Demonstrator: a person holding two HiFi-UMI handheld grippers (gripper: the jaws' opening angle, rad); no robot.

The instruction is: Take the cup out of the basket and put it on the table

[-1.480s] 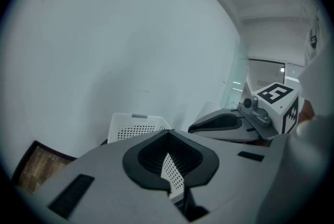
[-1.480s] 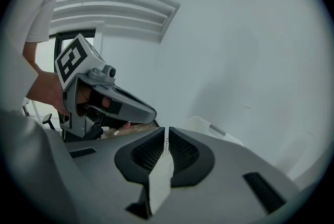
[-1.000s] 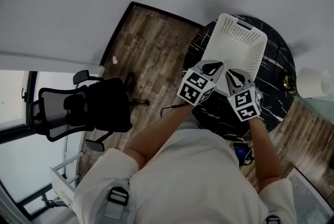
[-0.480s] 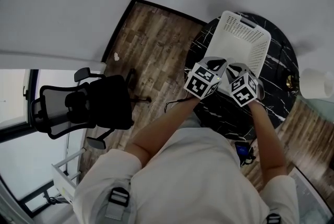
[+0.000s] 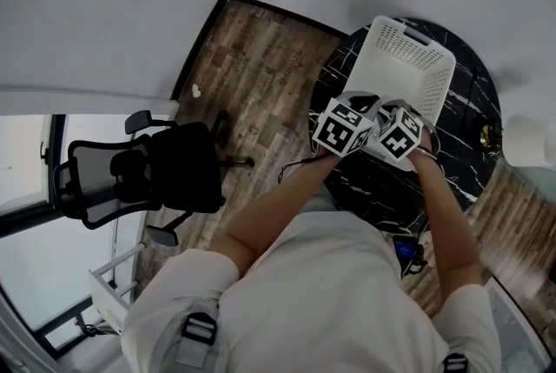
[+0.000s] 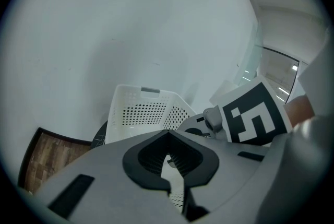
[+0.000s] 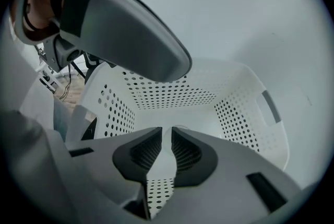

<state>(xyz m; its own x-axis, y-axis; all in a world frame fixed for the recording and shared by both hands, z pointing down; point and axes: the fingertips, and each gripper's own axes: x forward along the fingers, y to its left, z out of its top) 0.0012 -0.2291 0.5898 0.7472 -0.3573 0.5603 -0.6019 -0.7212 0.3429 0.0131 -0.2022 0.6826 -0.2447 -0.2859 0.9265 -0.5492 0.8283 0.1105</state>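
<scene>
A white perforated basket (image 5: 404, 71) stands on a round black marble table (image 5: 473, 84). My left gripper (image 5: 354, 108) and right gripper (image 5: 398, 112) hover side by side at its near rim, marker cubes almost touching. In the left gripper view the jaws (image 6: 168, 137) are shut and empty, with the basket (image 6: 143, 110) ahead and the right gripper's cube at right. The right gripper (image 7: 167, 131) points down into the basket (image 7: 172, 95), its jaws shut with only a thin slit. No cup shows clearly; a faint curved edge lies past the right jaw tips.
A black office chair (image 5: 130, 180) stands on the wood floor at left. A white cylinder (image 5: 528, 141) and a small brass object (image 5: 488, 135) sit at the table's right edge. A white wall rises behind the table. The left gripper's body (image 7: 120, 19) hangs over the basket.
Both grippers have moved forward to the basket's near rim and drawn close together. The right gripper swung left and up, so its cube now nearly touches the left one.
</scene>
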